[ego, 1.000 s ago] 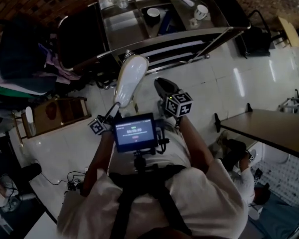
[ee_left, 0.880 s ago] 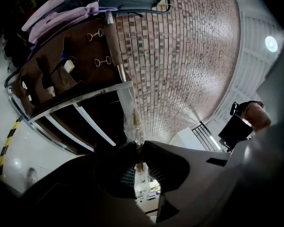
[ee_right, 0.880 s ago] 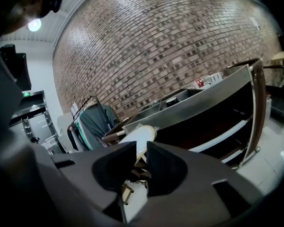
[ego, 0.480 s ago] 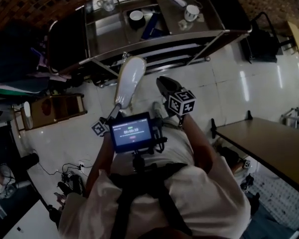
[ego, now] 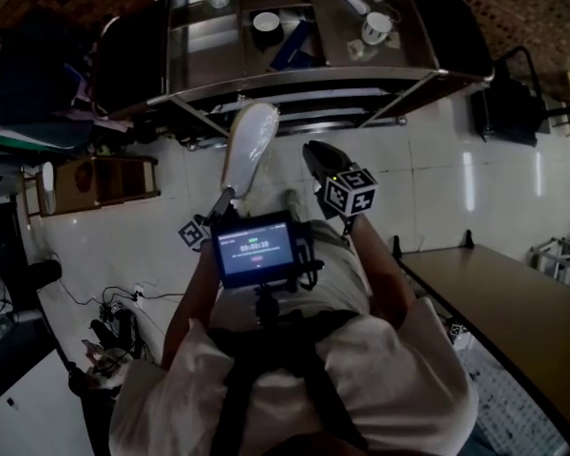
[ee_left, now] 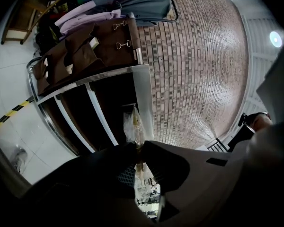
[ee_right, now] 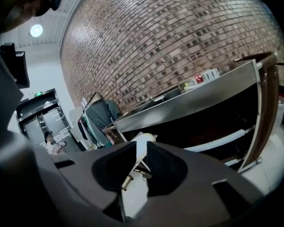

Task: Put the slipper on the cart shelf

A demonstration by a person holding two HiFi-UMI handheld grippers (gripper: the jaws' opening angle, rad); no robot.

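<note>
Open floor (ego: pixel 427 174) before the cart (ego: pixel 294 78), lower shelves (ego: pixel 304 114) open
The tiled floor is left clear up to the cart. The lower shelves can be entered between slanted legs (ego: pixel 399 101); the top is crowded with cups (ego: pixel 375 28). The sides are hemmed by a wooden stand (ego: pixel 100 183), left, and a wooden surface (ego: pixel 513 302), lower right.

The left tongs (ego: pixel 224 198) clamp one end of a pale slipper (ego: pixel 248 145), which points toward the steel cart (ego: pixel 294 76). The right tongs (ego: pixel 312 150) hover just beside it over the white tiled floor (ego: pixel 437 160). A cup (ego: pixel 376 27) stands on the cart's top shelf.
</note>
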